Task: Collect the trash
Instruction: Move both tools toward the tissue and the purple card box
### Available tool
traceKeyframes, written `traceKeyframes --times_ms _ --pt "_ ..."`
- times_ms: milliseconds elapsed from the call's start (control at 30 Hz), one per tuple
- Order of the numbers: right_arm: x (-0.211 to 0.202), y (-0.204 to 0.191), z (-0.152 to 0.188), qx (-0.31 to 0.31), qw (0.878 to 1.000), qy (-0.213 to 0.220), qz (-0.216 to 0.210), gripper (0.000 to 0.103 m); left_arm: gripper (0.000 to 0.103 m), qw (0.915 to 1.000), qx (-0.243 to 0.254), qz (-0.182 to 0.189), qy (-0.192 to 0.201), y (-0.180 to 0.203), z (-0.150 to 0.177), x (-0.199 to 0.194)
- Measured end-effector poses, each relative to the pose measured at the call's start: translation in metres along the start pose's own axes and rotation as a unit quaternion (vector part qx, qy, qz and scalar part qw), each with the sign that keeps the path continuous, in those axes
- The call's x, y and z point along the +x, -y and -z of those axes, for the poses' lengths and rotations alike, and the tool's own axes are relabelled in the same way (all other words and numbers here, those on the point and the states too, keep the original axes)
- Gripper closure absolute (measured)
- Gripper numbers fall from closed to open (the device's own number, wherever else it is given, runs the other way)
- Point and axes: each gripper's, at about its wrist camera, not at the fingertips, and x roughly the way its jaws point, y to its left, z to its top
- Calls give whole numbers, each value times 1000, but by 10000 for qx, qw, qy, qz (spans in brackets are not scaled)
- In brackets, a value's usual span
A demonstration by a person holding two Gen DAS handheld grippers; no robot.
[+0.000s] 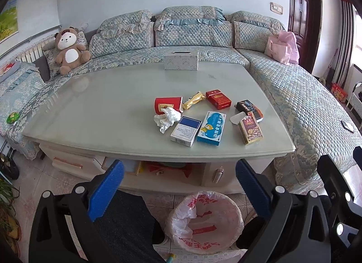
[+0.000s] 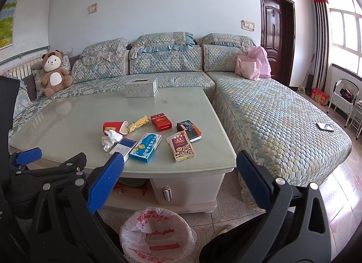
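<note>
1. We are holding the left gripper (image 1: 179,190) with its blue pads spread wide and nothing between them, hanging over the floor in front of the table.
2. We are carrying the right gripper (image 2: 179,186) the same way, pads apart and empty, just beside the left one; both are hovering short of the litter, so in our judgement no pickup has begun.
3. Right below us, the bin (image 1: 204,222) is sitting on the floor tiles against the table's front, its pink-printed liner looking empty, placed close so each drop should be a short trip.
4. On the glass table (image 1: 101,113) the trash is lying in one cluster near the front right: a crumpled tissue (image 1: 166,119) touching a tipped red cup (image 1: 167,103), a yellow wrapper (image 1: 193,100), and several small boxes, the blue-and-white box (image 1: 186,131) being nearest us.
5. Farther back, a tissue box (image 1: 181,59) is standing well apart, probably not trash.
</note>
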Motion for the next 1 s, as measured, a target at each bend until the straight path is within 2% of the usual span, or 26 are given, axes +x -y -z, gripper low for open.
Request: traceKeyframes --times_ms 200,300,467,733,1000 --pt "13 15 -27 -129 9974 -271 -648 6 6 9949 444 657 -623 -29 -37 19" --pt "24 22 -46 -231 9944 -404 -952 6 6 9928 463 804 -753 -45 -61 22" --pt "43 14 -71 -832 9929 -471 -703 6 6 9864 806 947 -1073 -56 -92 37" --pt "84 10 -94 -1100 9844 -940 -1002 6 6 9734 1259 906 -1689 -52 -110 82" --pt "133 13 -107 -1211 9773 -1422 -1003 6 6 9639 1168 1028 -2159 -50 -131 126"
